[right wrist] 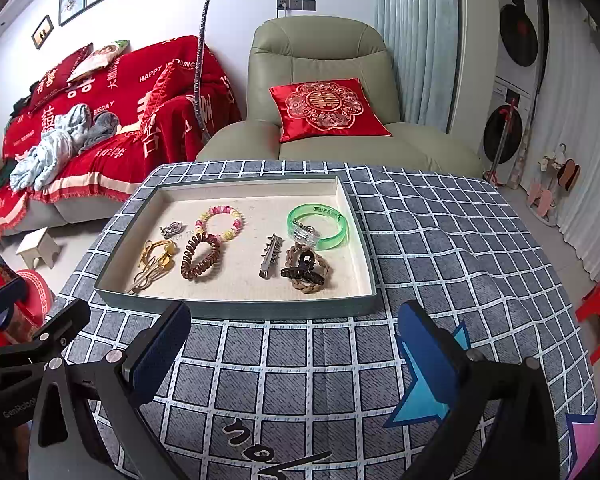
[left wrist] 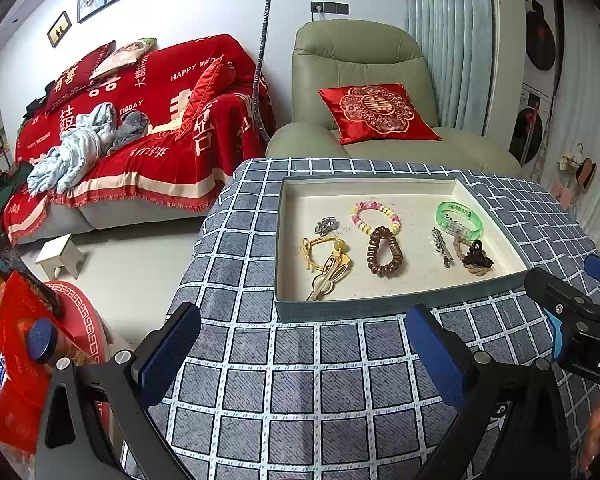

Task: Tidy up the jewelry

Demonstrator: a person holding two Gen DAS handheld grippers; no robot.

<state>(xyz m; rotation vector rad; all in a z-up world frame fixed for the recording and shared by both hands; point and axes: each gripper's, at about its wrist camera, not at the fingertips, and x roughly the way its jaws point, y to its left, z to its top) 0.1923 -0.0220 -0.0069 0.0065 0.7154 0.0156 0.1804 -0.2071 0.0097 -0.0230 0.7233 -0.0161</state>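
Both grippers, left gripper (left wrist: pixel 300 356) & right gripper (right wrist: pixel 296 356), spread wide w/ nothing held, hovering short of the tray (right wrist: pixel 236 308). Jewelry's all inside it; green bangle (right wrist: pixel 318 226) touches a clear piece. Could be sorted or not, imo.

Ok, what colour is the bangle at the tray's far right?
Translucent green bangle, clearest in the right wrist view.

Braided band (right wrist: pixel 308 276) partly under black hair clip (right wrist: pixel 302 270), tiny silver trinket (right wrist: pixel 171 230) indistinct
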